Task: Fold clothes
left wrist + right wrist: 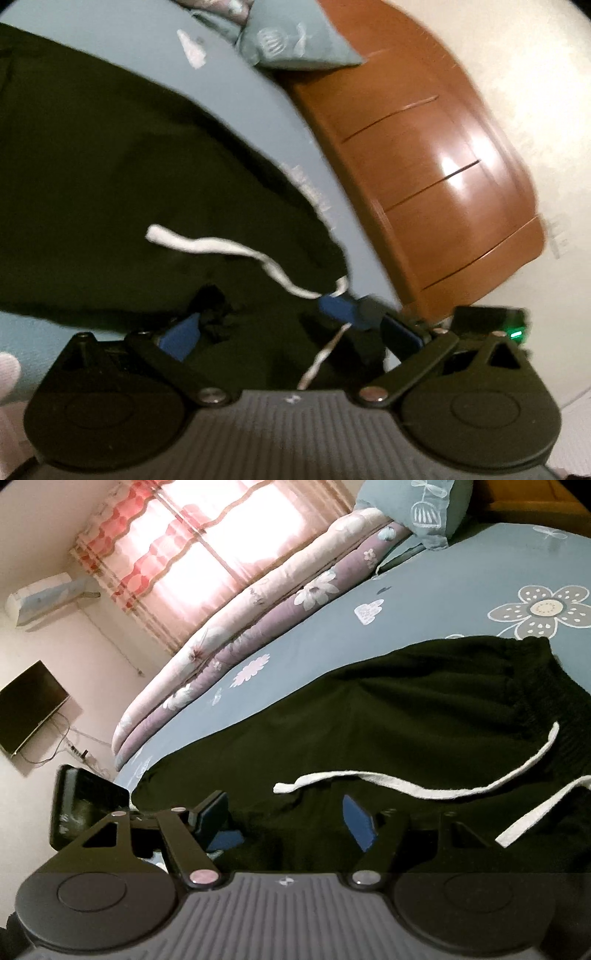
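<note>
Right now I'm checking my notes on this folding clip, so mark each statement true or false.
1. The dark garment lies on a blue flowered bedsheet. True.
2. Its drawstring is red. False: it is white.
3. The right gripper has open jaws with dark cloth between them. True.
4. A television stands on the bed. False: it hangs on the wall.
5. The headboard is white metal. False: it is glossy brown wood.

A blue flower-printed bedsheet (424, 602) covers the bed below a glossy brown wooden headboard (424, 177). A rolled floral quilt (258, 602) lies beside a teal pillow (436, 509); pink-patterned curtains (155, 550), wall-mounted black television (29, 705).
</note>
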Available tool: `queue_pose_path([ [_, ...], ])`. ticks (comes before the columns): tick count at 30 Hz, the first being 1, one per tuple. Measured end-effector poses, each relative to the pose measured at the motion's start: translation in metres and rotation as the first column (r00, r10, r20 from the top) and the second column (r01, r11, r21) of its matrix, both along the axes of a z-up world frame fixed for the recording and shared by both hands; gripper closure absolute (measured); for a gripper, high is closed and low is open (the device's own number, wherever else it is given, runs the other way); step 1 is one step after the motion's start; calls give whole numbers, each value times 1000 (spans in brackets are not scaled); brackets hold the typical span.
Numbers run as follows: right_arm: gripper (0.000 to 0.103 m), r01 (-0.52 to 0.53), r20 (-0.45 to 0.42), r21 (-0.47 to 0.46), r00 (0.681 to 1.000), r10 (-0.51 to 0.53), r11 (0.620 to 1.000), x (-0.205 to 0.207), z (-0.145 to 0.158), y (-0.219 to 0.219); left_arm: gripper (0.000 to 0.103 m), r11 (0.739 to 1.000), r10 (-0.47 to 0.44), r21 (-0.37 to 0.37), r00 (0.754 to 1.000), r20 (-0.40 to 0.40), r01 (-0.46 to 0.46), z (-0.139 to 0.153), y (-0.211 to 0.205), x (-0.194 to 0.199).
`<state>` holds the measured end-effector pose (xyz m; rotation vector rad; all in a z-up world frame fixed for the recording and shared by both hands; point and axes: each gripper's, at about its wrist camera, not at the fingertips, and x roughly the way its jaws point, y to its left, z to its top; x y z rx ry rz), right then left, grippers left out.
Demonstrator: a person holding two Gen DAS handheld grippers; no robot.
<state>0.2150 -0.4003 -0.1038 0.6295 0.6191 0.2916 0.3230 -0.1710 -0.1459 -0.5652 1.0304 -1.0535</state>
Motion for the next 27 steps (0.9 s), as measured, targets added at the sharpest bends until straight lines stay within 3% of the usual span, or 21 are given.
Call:
queue_pose_path([
  [4, 29, -18, -11, 67, 1000, 19, 998, 7, -4, -1, 1, 998, 14, -59, 1000, -25, -16, 1, 7, -1],
  [7, 29, -59, 10, 168, 998, 58, 984, 17, -6, -6, 1, 998, -9, -60, 1000, -16, 8, -2, 6, -8],
  [10, 29, -124, 23, 318, 992, 123, 940, 36, -13, -12, 1, 998, -37, -40, 999, 7, 37, -4, 4, -16],
  [13, 29, -152, -20, 377, 985, 172, 914, 56, -18, -9, 1, 998, -57, -18, 997, 55, 59, 4, 9, -25],
  [19, 29, -280, -89, 404, 935, 342, 871, 93, -24, 16, 1, 996, -85, 24, 989, 118, 83, 7, 10, -32],
  [23, 28, -261, -237, 355, 904, 357, 897, 111, -50, 37, 1, 998, -57, 37, 991, 125, 52, 6, 17, -31],
  [27, 24, -246, -237, 372, 907, 348, 895, 119, -54, 44, 1, 999, -5, 53, 991, 134, -2, 12, 32, -33],
])
